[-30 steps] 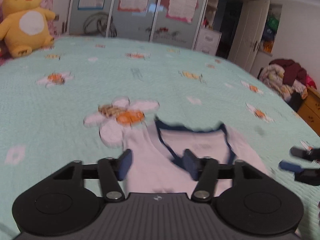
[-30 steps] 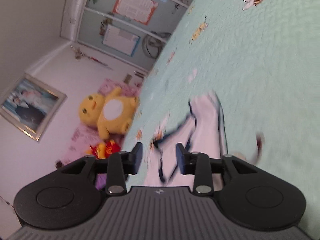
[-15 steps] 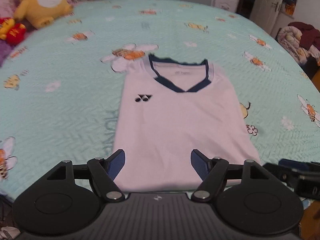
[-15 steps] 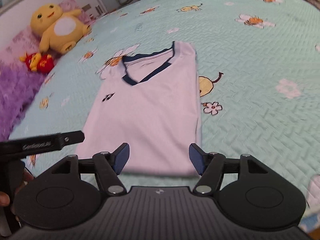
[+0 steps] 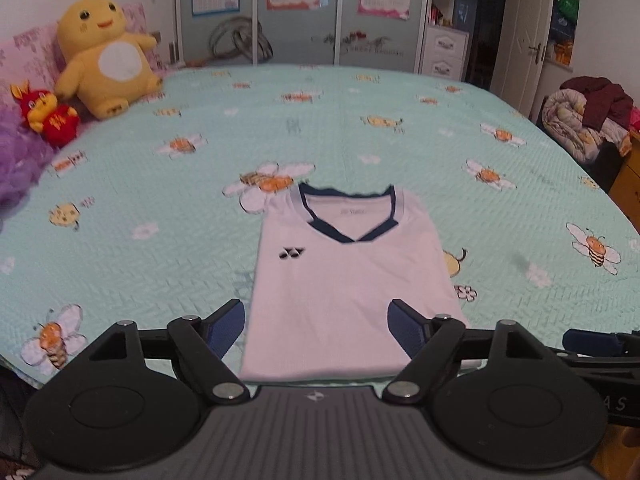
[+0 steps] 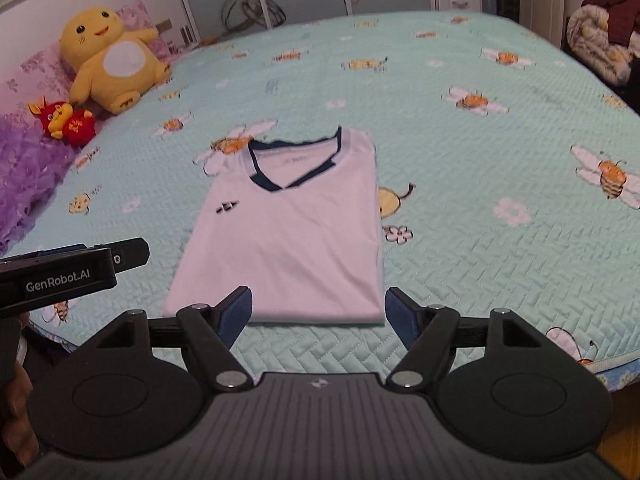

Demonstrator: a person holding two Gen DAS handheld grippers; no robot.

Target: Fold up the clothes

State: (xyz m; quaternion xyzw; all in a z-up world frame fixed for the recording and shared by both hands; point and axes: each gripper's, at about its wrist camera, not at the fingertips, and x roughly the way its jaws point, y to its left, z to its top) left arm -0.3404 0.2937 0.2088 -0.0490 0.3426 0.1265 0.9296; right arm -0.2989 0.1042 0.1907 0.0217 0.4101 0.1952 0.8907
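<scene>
A white shirt [image 5: 344, 280] with a dark blue V-neck collar lies flat on the mint bedspread [image 5: 160, 208], folded into a narrow rectangle, collar away from me. The same shirt [image 6: 288, 232] shows in the right wrist view. My left gripper [image 5: 316, 326] is open and held above the shirt's near hem, with nothing between its blue pads. The right gripper [image 6: 318, 312] is open too, just short of the near hem, holding nothing. The left gripper's body [image 6: 68, 272] appears at the left edge of the right wrist view, and a right-gripper fingertip [image 5: 592, 342] at the right of the left view.
A yellow plush toy [image 5: 104, 56] and a small red plush [image 5: 48, 114] sit at the bed's far left beside a purple pillow [image 6: 24, 176]. Piled bedding and clothes [image 5: 588, 116] lie off the bed at the right. Wardrobe doors [image 5: 296, 12] stand behind.
Both grippers drew back and rose from the collar end to the bed's near edge, opening wider. The shirt has been let go and lies still.
</scene>
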